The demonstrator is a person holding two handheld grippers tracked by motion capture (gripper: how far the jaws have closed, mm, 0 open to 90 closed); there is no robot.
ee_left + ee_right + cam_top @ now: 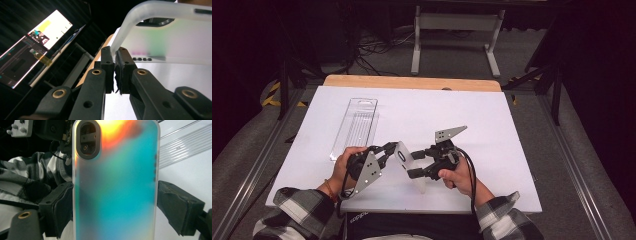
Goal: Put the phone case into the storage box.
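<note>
Packaging first: at far left on the counter (pixel 492 115) lies a clear tray (pixel 356 125), flat and well apart from both hands, probably set aside so it stays out of the way.

Nearer you, your left claw (pixel 388 149) is pinched tight on the rim of the phone case (pixel 404 156); in the left gripper view the two jaws meet on the frosted edge at one corner (pixel 115 51). That thin edge grip likely serves to steady the case upright above the counter, near the front and about mid-width, without covering its back.

Right of it, your right claw (pixel 414 164) straddles the case across its width. In the right gripper view the case (pixel 115 185) stands between the pads (pixel 177 207), camera cutout (pixel 88 140) up; the left pad touches the edge, while the right one sits just at it, so I cannot tell whether this claw is actually gripping. Spanning both long sides would give you firm control for a handover.
</note>
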